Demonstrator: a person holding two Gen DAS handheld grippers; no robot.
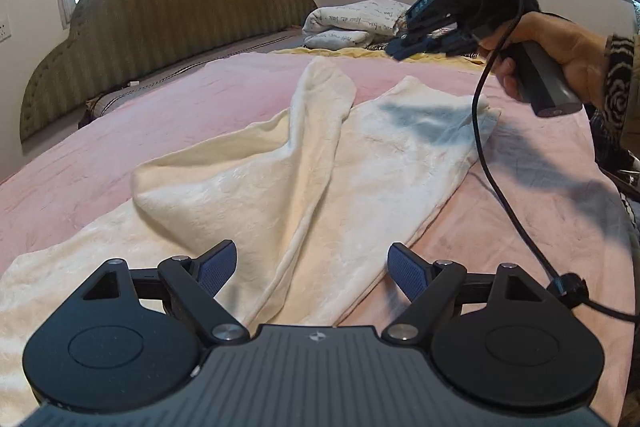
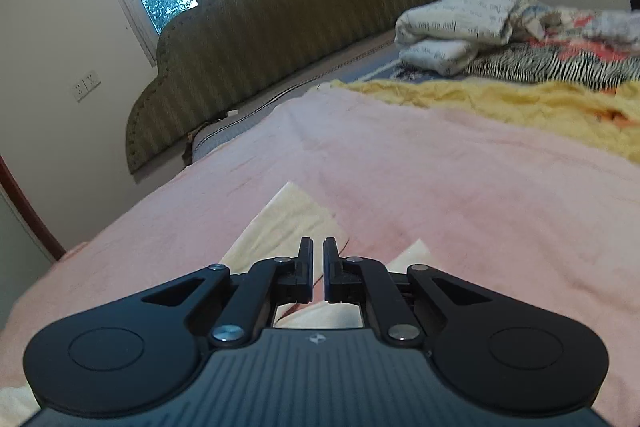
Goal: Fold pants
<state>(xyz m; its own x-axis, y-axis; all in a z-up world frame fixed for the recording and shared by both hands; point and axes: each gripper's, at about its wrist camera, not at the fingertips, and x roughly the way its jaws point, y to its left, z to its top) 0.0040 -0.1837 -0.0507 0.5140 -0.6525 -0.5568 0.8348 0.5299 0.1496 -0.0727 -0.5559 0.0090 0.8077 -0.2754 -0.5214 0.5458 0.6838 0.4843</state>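
- Cream pants (image 1: 304, 163) lie spread on the pink blanket (image 1: 140, 131) covering the bed; both legs run away from the left wrist camera toward the far side, one leg partly lapped over the other.
- Left gripper (image 1: 311, 269): jaws spread wide, blue pads (image 1: 218, 267) clear of the cloth, hovering just above the near part of the pants. Nothing between them.
- Right gripper (image 2: 318, 269): jaws pressed together, only a thin slit left (nothing pinched that I can see). It hangs above the far leg ends; cream fabric shows below and beside the fingers.
- Left view: a hand (image 1: 560, 55) holds the right gripper by its handle in the air, cable (image 1: 486, 155) trailing down across the blanket.
- Background: green scalloped headboard (image 1: 160, 27), folded printed bedding (image 1: 356, 23), yellow cloth (image 2: 520, 103) at the blanket's far edge.
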